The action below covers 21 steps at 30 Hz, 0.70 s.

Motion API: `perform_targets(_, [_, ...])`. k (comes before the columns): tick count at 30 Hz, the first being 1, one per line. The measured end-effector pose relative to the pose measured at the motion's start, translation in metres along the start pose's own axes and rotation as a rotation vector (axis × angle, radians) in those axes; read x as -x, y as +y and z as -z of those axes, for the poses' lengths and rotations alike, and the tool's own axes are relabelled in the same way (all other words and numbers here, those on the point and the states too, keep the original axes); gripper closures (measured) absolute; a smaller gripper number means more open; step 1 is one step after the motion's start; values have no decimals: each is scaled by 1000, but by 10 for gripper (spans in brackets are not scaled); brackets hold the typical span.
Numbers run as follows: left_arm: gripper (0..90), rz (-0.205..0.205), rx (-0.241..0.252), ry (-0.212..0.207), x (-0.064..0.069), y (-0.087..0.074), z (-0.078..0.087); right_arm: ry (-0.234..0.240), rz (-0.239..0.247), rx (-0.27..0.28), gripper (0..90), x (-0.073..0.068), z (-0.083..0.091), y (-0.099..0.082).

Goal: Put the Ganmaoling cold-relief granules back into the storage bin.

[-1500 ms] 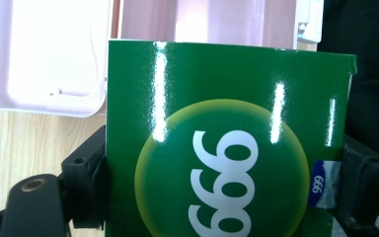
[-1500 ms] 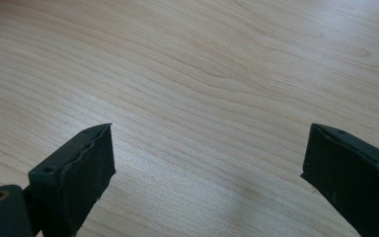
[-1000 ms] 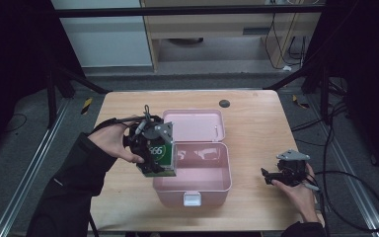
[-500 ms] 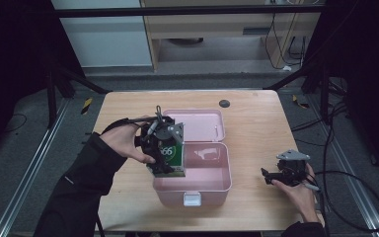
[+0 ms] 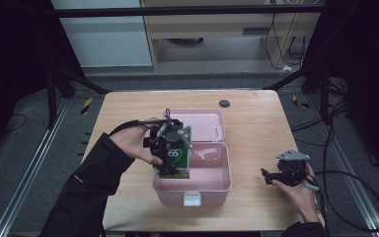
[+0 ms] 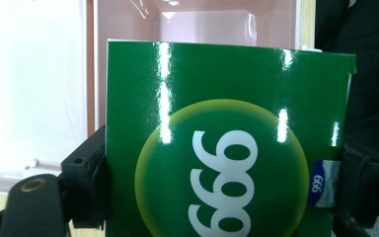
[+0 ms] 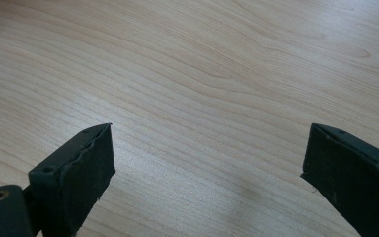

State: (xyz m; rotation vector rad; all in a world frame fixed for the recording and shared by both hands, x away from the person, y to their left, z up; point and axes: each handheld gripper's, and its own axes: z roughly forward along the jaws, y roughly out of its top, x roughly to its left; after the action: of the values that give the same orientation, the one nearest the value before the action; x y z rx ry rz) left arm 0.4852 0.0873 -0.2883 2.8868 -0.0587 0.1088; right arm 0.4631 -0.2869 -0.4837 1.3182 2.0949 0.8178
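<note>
Green box (image 5: 175, 159) is clamped by its side edges in left tongs (image 5: 170, 148), held upright over the open pink case (image 5: 212, 185) for lowering inside. Right tongs (image 5: 281, 175) are parked wide, empty, on worktop (image 5: 256, 123).

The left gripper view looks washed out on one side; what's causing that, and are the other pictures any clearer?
Left gripper view: the pink box is overexposed to white, with glare streaks on the glossy green carton. High view: dim, dark surroundings. Right gripper view: evenly lit table, sharp wood grain.
</note>
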Motion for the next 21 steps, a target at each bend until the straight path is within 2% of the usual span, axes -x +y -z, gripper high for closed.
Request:
perform_targets(4, [144,3,-27,-4,-1,1,-7,2,-1,0,58,0,0,0])
perform_targets(9, [145,14,-9,-28,-3,-4,-15,2,0,0,58,0,0,0])
perform_targets(11, [145,12,-35,-19,-3,-5,-18,0,5,0,58,0,0,0])
perform_targets(14, [145,16,-44,-19,-3,-5,-21,1,5,0,58,0,0,0])
perform_targets(21, [145,14,-19,-47,-2,-5,-30,0,5,0,58,0,0,0])
